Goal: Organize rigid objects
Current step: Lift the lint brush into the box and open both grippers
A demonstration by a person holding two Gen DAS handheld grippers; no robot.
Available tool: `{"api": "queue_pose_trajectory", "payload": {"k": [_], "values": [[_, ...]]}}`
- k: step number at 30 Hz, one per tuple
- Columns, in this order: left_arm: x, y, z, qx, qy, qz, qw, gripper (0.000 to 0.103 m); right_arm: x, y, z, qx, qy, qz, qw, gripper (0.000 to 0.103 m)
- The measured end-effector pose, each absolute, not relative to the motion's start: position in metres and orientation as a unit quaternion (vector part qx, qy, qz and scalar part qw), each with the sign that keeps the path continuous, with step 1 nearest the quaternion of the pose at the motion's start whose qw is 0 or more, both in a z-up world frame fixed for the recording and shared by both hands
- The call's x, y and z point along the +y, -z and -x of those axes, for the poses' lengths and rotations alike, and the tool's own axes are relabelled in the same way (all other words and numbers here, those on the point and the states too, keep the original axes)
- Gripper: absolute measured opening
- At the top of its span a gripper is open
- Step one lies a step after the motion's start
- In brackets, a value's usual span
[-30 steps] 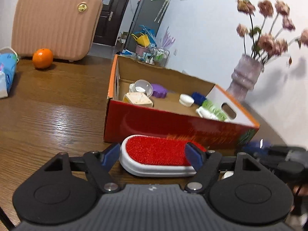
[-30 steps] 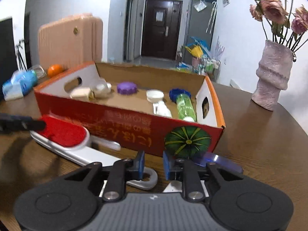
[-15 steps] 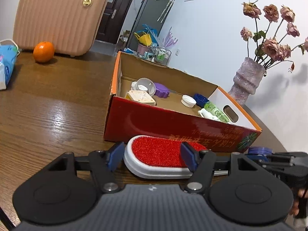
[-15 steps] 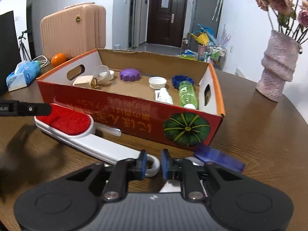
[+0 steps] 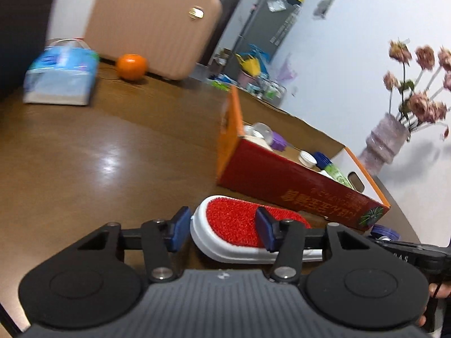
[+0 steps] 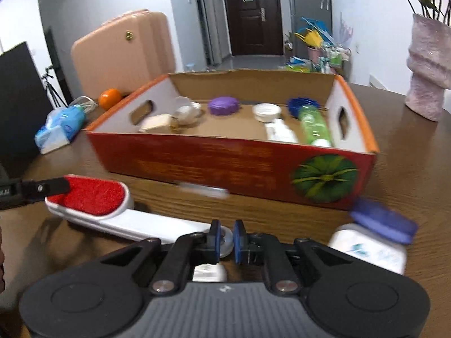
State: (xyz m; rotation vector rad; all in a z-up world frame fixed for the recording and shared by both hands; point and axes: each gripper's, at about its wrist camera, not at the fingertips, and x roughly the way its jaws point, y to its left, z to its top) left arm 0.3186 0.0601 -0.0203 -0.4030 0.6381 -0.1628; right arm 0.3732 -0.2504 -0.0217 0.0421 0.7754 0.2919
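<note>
Pinching the end ring of a white lint brush (image 6: 118, 217) that lies on the wooden table (image 5: 93, 152) before the red box (image 6: 225, 163), the right gripper (image 6: 225, 239) tilts downward, while the left gripper (image 5: 222, 229), half-parted and closing, straddles its red head untouched.

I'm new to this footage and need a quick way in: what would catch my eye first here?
The red-faced lint brush lies on the table in front of a red cardboard box of caps and bottles. The right gripper is shut on the brush's handle end, while the left gripper, whose jaws have just been closing, straddles the head. A pink suitcase and an orange sit behind.
</note>
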Motion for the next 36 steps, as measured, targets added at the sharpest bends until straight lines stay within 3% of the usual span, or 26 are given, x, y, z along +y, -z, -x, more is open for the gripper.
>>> {"api": "queue_pose_trajectory", "payload": {"k": [8,14,26,31,36], "values": [[0.076,-0.007,-0.242,0.278,0.084,0.194,0.937,0.050,-0.231,-0.012,-0.304,0.317,-0.159,-0.043,0.934,0.010],[0.069,0.014,-0.205,0.297,0.097,0.207,0.927,0.050,-0.245,0.002,-0.253,0.342,-0.147,-0.061,0.926,0.010],[0.062,0.038,-0.200,0.331,0.112,0.205,0.914,0.052,-0.246,0.024,-0.218,0.363,-0.119,-0.032,0.923,0.013],[0.057,0.036,-0.199,0.329,0.119,0.200,0.915,0.066,-0.249,0.025,-0.218,0.364,-0.121,-0.041,0.923,0.015],[0.052,0.038,-0.203,0.336,0.116,0.189,0.916,0.061,-0.253,0.027,-0.221,0.366,-0.127,-0.063,0.920,0.015]]}}
